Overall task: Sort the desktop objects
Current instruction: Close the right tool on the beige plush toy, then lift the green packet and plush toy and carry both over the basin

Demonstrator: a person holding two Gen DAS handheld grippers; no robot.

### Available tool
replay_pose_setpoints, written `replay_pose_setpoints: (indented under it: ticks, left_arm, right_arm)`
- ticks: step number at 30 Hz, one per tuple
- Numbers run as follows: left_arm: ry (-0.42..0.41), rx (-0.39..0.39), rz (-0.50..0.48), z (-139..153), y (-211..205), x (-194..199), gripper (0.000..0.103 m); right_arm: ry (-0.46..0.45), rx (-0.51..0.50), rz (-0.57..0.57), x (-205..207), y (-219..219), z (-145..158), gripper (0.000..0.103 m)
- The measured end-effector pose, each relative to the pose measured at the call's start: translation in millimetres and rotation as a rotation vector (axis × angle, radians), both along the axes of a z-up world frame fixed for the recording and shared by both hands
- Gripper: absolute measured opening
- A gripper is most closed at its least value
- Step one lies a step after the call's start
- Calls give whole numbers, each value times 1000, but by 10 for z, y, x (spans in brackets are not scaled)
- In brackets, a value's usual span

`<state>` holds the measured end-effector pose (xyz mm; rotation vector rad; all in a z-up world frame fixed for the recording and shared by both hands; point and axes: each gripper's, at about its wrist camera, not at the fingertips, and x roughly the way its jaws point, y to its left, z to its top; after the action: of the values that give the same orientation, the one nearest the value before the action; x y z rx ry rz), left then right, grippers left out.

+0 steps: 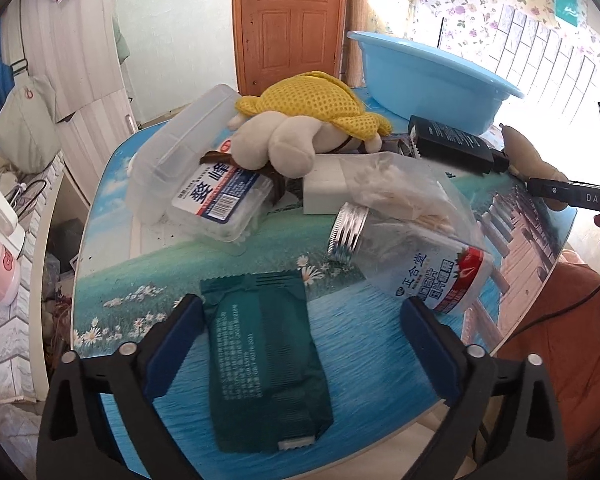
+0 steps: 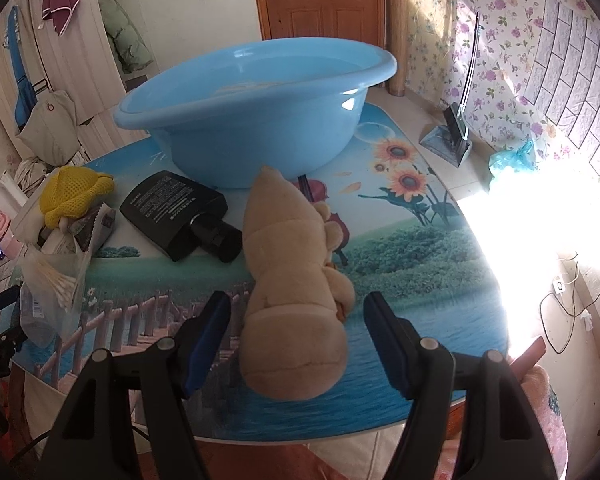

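Observation:
My left gripper (image 1: 301, 303) stands wide open over a dark green sealed packet (image 1: 264, 360) that lies flat on the table between its blue pads. The left pad is beside the packet's edge and the right pad is well clear of it. My right gripper (image 2: 297, 301) is open around a tan plush toy (image 2: 288, 280) that lies lengthwise between the fingers, with a gap on each side. A blue basin (image 2: 260, 140) sits beyond the plush, and a black flat bottle (image 2: 176, 212) lies to the plush's left.
A clear bottle with a silver cap (image 1: 412, 264), a bag of cotton swabs (image 1: 400, 188), a white block (image 1: 324, 192), a labelled clear box (image 1: 216, 196) and a cream plush under yellow mesh (image 1: 300, 128) crowd the table's middle. The table's rounded edge (image 2: 340, 432) is near.

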<state>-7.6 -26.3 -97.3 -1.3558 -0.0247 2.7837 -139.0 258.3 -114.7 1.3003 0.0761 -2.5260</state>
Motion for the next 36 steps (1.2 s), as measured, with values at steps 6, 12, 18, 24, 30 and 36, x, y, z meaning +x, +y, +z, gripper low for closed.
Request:
replay_pose_setpoints:
  ticks: [6, 12, 18, 24, 30, 36]
  left_arm:
    - [21, 0, 10, -10, 3, -7, 103]
    - [21, -2, 50, -17, 32, 1, 103]
    - [9, -2, 33, -11, 51, 26, 103]
    - [11, -4, 20, 8, 10, 123, 101]
    - [35, 4, 21, 84, -26, 217, 60]
    - [30, 2, -27, 112, 24, 259, 46]
  right_arm:
    - [9, -8, -4, 1, -23, -37, 69]
    - [42, 4, 6, 15, -65, -61, 71]
    - [40, -41, -11, 21, 30, -39, 62]
    - [34, -64, -13, 44, 76, -23, 51]
    - [63, -64, 7, 102, 46, 39, 50]
    - [69, -72, 11, 116, 47, 66, 50]
